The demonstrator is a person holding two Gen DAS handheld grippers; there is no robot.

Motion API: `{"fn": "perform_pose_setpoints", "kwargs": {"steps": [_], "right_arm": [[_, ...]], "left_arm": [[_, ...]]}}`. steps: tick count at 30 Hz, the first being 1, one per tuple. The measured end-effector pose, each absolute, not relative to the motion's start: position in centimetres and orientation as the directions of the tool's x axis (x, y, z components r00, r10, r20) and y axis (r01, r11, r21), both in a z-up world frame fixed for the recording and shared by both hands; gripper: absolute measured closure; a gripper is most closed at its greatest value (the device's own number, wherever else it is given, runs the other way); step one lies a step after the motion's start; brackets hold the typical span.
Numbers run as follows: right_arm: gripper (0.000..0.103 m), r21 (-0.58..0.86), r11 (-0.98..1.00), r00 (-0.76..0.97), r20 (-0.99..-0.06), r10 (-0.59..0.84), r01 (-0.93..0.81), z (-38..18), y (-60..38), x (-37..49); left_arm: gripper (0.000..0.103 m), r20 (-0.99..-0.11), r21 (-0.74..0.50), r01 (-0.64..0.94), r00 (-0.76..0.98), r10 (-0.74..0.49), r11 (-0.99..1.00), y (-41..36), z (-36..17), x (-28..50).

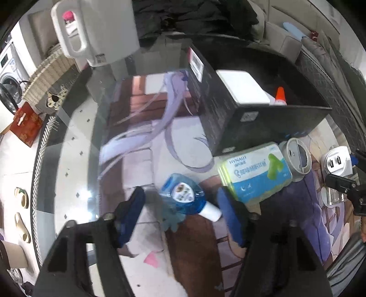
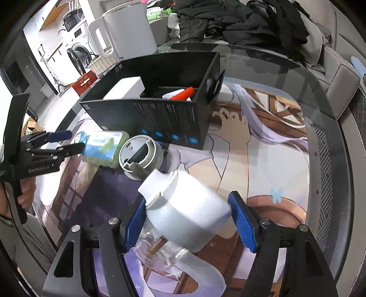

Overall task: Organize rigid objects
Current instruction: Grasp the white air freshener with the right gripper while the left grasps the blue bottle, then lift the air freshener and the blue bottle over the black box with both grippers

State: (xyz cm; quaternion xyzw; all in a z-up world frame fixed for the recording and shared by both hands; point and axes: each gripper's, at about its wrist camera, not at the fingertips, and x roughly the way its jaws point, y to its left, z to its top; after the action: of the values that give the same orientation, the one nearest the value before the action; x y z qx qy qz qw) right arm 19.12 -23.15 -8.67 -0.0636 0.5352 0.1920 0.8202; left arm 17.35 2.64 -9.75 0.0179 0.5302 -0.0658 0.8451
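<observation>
A black open box point(image 1: 256, 121) point(image 2: 160, 118) stands on the printed mat and holds a white block point(image 1: 242, 86) and an orange-tipped item point(image 2: 183, 94). My left gripper point(image 1: 180, 205) is open around a small blue bottle point(image 1: 183, 196) lying on the mat. Beside it lie a green-blue earplug box point(image 1: 256, 171) point(image 2: 103, 148) and a grey round lid point(image 1: 297, 157) point(image 2: 139, 155). My right gripper point(image 2: 189, 219) stands open on either side of a white plug adapter point(image 2: 185, 214), its blue pads point(image 2: 242, 219) not pressing it. The left gripper shows at the left of the right wrist view point(image 2: 66, 141).
A white kettle point(image 1: 96, 29) point(image 2: 123, 29) stands at the table's far edge. Dark clothes point(image 2: 240, 20) pile behind the table. A wicker basket point(image 1: 50, 80) and washing machine point(image 2: 79, 50) lie beyond the left edge. The right gripper point(image 1: 347, 182) shows at the left wrist view's right edge.
</observation>
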Motion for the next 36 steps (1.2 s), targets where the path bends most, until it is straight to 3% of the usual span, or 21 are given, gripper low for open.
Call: {"fn": "perform_pose_setpoints", "kwargs": {"steps": [5, 13, 14, 17, 18, 22, 23, 25, 36], "right_arm": [[0.031, 0.108, 0.919, 0.332, -0.911, 0.244, -0.379, -9.3, -23.8, 18.9], [0.029, 0.09, 0.923, 0.328, -0.918, 0.223, -0.375, -9.7, -24.6, 17.2], [0.032, 0.095, 0.923, 0.329, -0.917, 0.227, -0.373, -9.6, -24.8, 16.9], [0.057, 0.096, 0.917, 0.33, -0.914, 0.236, -0.388, -9.3, -24.4, 16.1], [0.059, 0.073, 0.916, 0.344, -0.912, 0.221, -0.396, -9.2, -24.2, 15.7], [0.059, 0.072, 0.913, 0.35, -0.909, 0.225, -0.401, -9.1, -24.1, 15.5], [0.059, 0.076, 0.914, 0.35, -0.908, 0.228, -0.399, -9.2, -24.3, 15.6], [0.059, 0.083, 0.914, 0.357, -0.904, 0.237, -0.398, -8.9, -24.6, 15.6], [0.059, 0.129, 0.895, 0.429, -0.842, 0.327, -0.428, -6.2, -23.9, 14.4]], "left_arm": [[0.066, -0.896, -0.042, 0.167, 0.43, -0.111, 0.985, 2.2, -9.6, 16.5], [0.066, -0.894, -0.079, 0.262, 0.409, -0.185, 0.962, 1.0, -9.0, 14.3], [0.066, -0.894, -0.077, 0.268, 0.407, -0.185, 0.96, 0.7, -9.0, 14.1], [0.066, -0.896, -0.069, 0.288, 0.402, -0.186, 0.955, -0.3, -9.0, 13.8], [0.064, -0.899, -0.066, 0.294, 0.398, -0.185, 0.954, -0.6, -9.1, 13.7], [0.053, -0.902, -0.052, 0.298, 0.396, -0.173, 0.953, -1.4, -9.3, 13.5], [0.054, -0.901, -0.047, 0.298, 0.399, -0.169, 0.954, -1.5, -9.3, 13.5], [0.068, -0.897, -0.042, 0.297, 0.41, -0.167, 0.954, -1.6, -9.0, 13.3], [0.069, -0.844, -0.027, 0.319, 0.5, -0.192, 0.948, -2.1, -6.6, 12.6]]}}
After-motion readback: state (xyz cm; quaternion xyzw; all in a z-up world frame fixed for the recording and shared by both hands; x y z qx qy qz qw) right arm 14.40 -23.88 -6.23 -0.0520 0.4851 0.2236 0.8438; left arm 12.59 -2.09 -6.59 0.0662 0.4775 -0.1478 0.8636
